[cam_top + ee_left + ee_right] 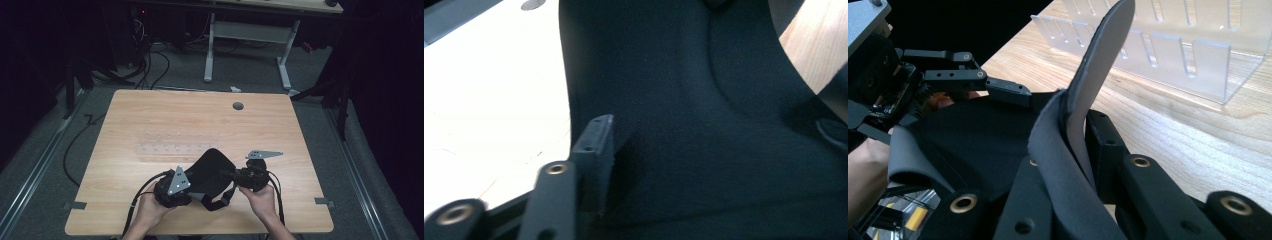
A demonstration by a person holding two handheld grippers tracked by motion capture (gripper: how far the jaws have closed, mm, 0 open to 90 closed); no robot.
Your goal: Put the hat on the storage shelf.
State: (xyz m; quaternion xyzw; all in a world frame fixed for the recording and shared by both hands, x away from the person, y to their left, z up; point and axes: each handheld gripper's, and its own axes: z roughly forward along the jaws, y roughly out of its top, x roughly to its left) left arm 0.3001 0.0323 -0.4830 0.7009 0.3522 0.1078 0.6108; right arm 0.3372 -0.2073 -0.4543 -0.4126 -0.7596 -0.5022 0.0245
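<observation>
- Two grippers share one black pad (212, 170), low centre of the high view, keeping it taut between them.
- Our right gripper (1075, 165) pinches its folded edge.
- Our left gripper (186, 186) nips the opposite edge.

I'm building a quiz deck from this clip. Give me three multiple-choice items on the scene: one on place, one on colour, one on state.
1. Where is the clear rack?
A. beyond the pad
B. on the floor
C. at the table's near edge

2. What colour is the pad?
A. white
B. black
C. red

3. What is the right gripper doing?
A. hanging open over bare table
B. lying on the rack
C. shut on the pad

Answers:
1 A, since the high view shows the rack farther up the table than the pad.
2 B, it reads black in all views.
3 C, its jaws pinch the pad's folded edge, while the left gripper grips the opposite side.
</observation>
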